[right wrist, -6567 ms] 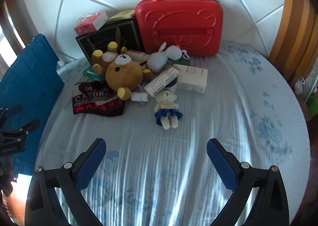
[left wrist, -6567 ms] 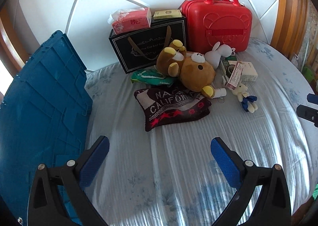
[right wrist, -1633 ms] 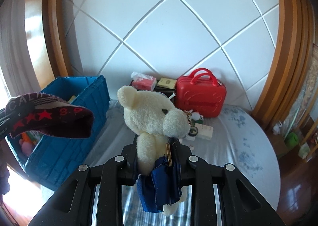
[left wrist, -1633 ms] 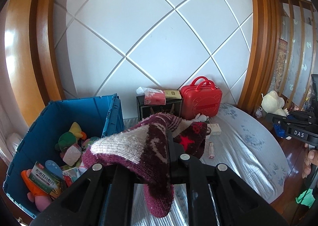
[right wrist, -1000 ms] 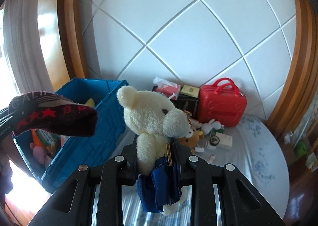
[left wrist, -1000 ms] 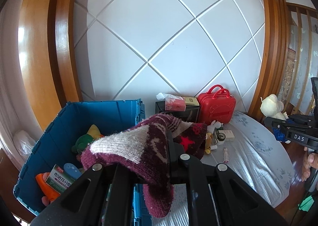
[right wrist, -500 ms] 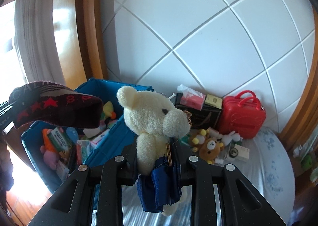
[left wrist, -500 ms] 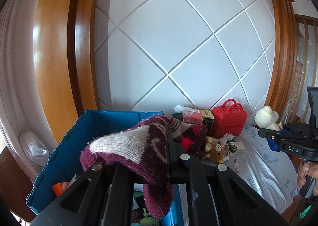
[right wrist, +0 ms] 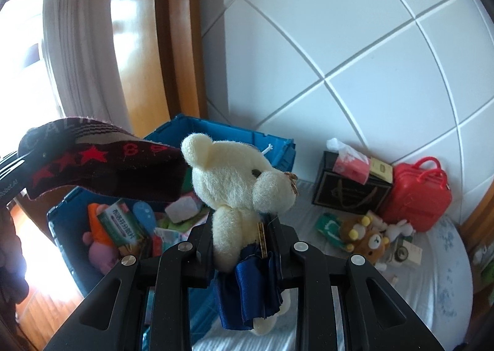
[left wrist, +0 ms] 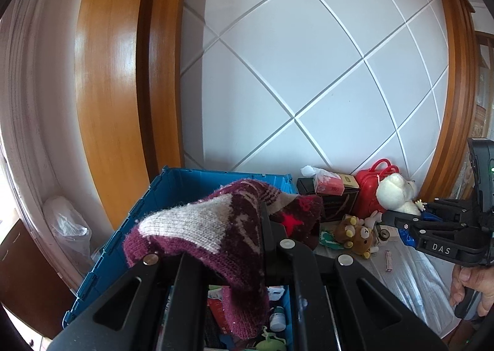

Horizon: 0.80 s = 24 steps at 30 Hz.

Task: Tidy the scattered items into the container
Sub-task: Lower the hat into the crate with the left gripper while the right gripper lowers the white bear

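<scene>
Two grippers are each carrying one item toward the blue bin (right wrist: pixel 279 147), and the coming release is turning on which load is hanging over the opening. The left gripper (left wrist: pixel 262 227) is pinching a knitted hat (left wrist: pixel 210 227), its jaws pressed together on the wool, and the hat is draping directly above the bin's interior (left wrist: pixel 213 179), with a small bottle and a green toy showing beneath it. In the right wrist view the hat's long axis is lying roughly level, stretching from the far left toward the middle of the bin. The right gripper (right wrist: pixel 244 246) is clamping a cream teddy bear (right wrist: pixel 237 178) by its blue skirt, head upright; it appears to be hanging near the bin's right wall, toward the bed (right wrist: pixel 432 289), so the bin is lying ahead and to its left. The left gripper is judged nearer to letting go. Left scattered on the bed are a brown bear (right wrist: pixel 370 241), small boxes, a red case (right wrist: pixel 416 196) and a black bag (right wrist: pixel 349 193).
</scene>
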### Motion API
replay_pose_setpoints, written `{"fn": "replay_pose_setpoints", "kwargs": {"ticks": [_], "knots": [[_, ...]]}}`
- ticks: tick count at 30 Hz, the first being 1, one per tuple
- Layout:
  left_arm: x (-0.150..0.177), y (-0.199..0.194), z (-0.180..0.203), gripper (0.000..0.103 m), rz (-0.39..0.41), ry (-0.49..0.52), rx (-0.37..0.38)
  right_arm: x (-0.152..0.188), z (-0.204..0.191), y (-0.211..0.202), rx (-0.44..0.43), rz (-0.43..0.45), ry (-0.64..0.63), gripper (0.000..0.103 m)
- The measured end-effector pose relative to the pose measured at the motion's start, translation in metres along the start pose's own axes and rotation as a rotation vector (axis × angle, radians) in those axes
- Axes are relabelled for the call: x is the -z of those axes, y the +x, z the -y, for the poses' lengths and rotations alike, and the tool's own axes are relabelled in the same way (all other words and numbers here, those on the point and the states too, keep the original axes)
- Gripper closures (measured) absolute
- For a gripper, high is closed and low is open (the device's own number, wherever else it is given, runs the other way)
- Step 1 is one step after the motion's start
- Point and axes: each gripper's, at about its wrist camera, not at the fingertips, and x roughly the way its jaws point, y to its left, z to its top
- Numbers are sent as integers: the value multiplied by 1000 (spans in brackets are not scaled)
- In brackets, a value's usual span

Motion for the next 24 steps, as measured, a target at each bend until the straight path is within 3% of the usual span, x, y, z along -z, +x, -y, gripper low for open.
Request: {"fn": "replay_pose_setpoints", "kwargs": {"ticks": [12,24], "knots": [[0,14,-58,94,-20,-43,-74,-29,-70,45,-75,-22,-69,76],[-8,44,-99,94,-44,-73,-118,-44,-105,83,-109,-67,-88,73]]}}
